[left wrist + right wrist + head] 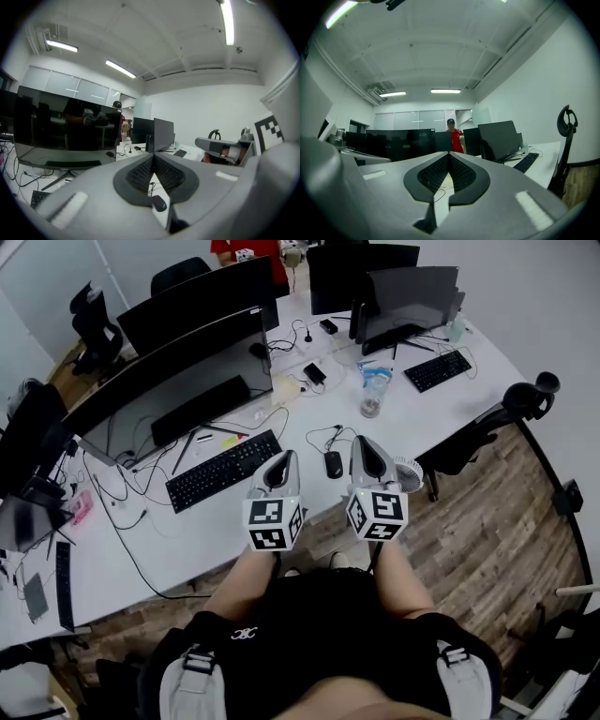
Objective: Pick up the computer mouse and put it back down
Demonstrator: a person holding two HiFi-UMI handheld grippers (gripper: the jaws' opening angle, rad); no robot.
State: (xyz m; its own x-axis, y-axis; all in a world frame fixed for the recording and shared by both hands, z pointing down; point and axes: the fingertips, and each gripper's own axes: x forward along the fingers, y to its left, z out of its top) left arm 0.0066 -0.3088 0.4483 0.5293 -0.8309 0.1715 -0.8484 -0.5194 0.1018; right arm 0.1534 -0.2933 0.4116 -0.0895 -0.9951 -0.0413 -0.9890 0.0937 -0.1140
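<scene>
While you hold both grippers above the near edge of the white table [187,540], the black computer mouse [334,464] lies on it between them, untouched, just right of a black keyboard [223,470]. The left gripper [284,467] and right gripper [367,452] each have their jaws pressed together on nothing. To lift the mouse well, you would likely spread one gripper first, lower it over the mouse's sides, then close gently across its width.

Bright, even light falls from long white ceiling tube lamps [228,21]; shadows stay soft. The glossy black monitor screen [61,126] mirrors the room. Gripper views warp toward dark corners.
</scene>
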